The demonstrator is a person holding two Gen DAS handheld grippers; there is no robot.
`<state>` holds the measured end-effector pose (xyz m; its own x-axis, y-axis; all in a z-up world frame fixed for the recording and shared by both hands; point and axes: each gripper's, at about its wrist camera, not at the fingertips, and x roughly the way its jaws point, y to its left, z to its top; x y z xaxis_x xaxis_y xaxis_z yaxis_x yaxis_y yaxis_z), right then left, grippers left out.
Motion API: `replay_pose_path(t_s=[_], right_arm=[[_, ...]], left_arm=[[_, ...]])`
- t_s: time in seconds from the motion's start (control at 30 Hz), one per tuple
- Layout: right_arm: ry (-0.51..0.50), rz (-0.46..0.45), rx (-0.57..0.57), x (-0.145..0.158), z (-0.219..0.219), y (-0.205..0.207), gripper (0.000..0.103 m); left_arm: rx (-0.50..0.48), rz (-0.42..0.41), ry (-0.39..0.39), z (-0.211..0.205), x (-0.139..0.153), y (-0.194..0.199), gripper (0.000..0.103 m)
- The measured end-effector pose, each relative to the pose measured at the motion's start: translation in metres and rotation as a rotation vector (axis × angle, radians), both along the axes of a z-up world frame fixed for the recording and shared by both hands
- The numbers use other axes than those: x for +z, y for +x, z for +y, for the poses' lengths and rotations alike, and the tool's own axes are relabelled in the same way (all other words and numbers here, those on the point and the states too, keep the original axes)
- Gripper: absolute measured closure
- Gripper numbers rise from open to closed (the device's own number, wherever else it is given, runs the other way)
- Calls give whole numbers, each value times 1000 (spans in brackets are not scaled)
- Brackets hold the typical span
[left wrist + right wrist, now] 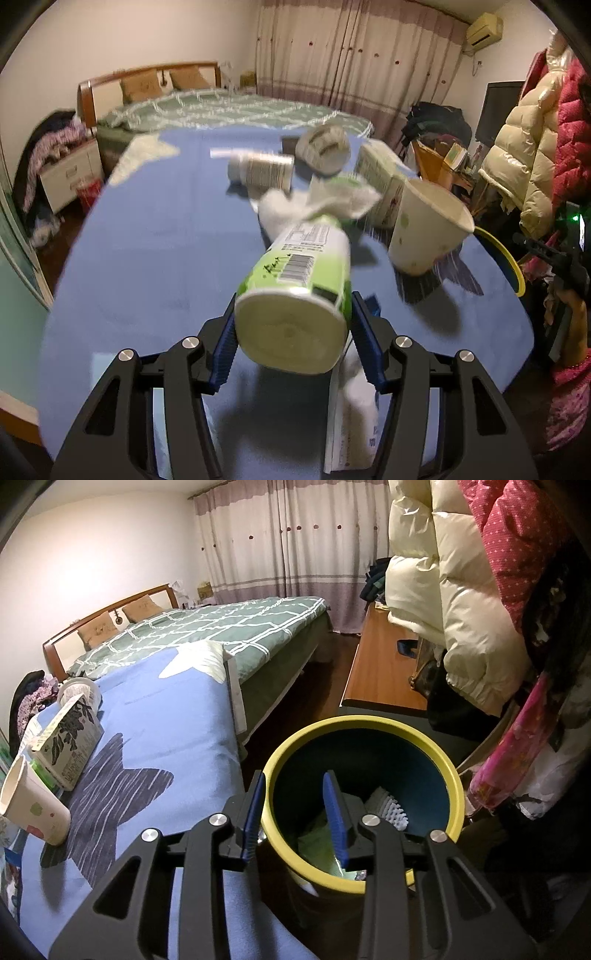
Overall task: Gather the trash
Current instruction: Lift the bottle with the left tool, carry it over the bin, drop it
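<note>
My left gripper (293, 325) is shut on a green and white bottle (295, 288), held base toward the camera above the blue table cloth (155, 236). Beyond it lie a crumpled white tissue (321, 203), a tipped paper cup (428, 229), a carton (384, 177), a lying can (260, 170) and a grey crumpled wad (325, 147). My right gripper (295, 812) is open and empty, its jaws straddling the near rim of the yellow-rimmed trash bin (436, 753). The bin holds white and green trash (388, 805). The paper cup (29, 805) and carton (66, 738) show at the left.
The bin (513, 258) stands off the table's right edge. A bed (221, 631) lies behind the table. Hanging jackets (461, 590) crowd the right side. A wooden bench (384, 668) stands beyond the bin. A nightstand (70, 177) is at the far left.
</note>
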<state>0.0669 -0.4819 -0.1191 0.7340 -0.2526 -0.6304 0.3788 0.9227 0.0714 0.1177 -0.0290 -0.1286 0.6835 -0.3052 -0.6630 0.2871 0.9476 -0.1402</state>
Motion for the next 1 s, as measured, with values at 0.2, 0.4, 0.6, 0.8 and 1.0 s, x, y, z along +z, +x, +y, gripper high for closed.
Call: replay_pose_path(t_s=[0.2,0.4,0.6,0.8,1.0], right_arm=[[1,0,0,0,0,-1,72],[2,1,0,0,1,-2,72],[5,-8,-9,1,-2,-7,72],[15,-13,-13,3,-9,-12,72],[31,-15,-15,3,-14,-12,72]], left_arm=[[13,-95,47,-7,37,8,48],[30,-134,62,-13,58,33,49],[43,-134,46,-22,65,63,49],[55,-131,50,-28,80,78,49],[49,-151,58,-35,108,67,49]])
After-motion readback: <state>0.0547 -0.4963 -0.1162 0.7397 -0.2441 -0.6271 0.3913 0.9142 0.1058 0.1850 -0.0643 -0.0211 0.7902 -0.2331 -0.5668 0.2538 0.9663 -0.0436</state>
